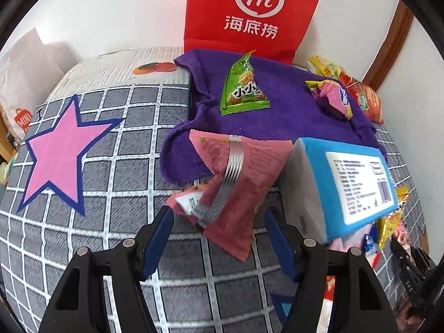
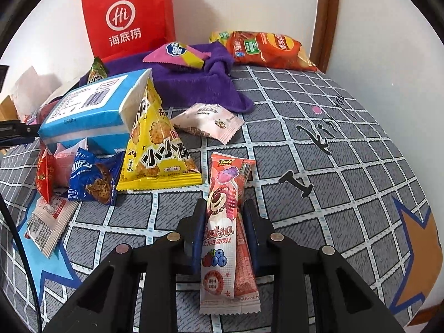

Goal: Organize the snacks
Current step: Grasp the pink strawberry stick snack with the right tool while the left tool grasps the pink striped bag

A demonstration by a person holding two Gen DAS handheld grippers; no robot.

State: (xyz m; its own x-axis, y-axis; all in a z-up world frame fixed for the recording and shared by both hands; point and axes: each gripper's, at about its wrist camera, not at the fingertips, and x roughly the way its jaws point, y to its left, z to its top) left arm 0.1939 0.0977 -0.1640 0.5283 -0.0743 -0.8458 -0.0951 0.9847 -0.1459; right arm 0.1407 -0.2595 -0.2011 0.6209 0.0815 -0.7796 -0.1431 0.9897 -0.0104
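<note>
Left wrist view showed the left claw [image 1: 219, 222] spread wide, its blue pads either side of a dusty-pink triangular foil snack packet [image 1: 236, 183] with a silver seam; whether the pads touched the packet could not be told, and nothing was clamped. That packet lay at the near edge of the purple terry towel [image 1: 291, 111], partly on it and partly on the grey checked bed cover [image 1: 111, 222]. On the towel lay a green triangular snack packet [image 1: 242, 88] and a pink-and-yellow wrapped snack [image 1: 330, 95]. Behind the towel a red paper bag with a white logo [image 1: 255, 14] stood against the wall. Just beside the towel's near corner a blue rectangular box with a white label [image 1: 352, 180] leaned over other packets.

Right wrist view showed the right claw [image 2: 226, 208] closed on a long pink strawberry-bear candy packet [image 2: 222, 222], held upright above the bed cover, well apart from the towel [image 2: 194, 88]. Near the towel's front lay a yellow triangular cracker packet [image 2: 155, 149], a blue cookie packet [image 2: 94, 177], a pale pink flat sachet [image 2: 208, 122] and, beyond the towel, an orange crisp bag [image 2: 272, 50].

By my judgement the sorting was early: two snacks sat on the towel, most remained scattered.
</note>
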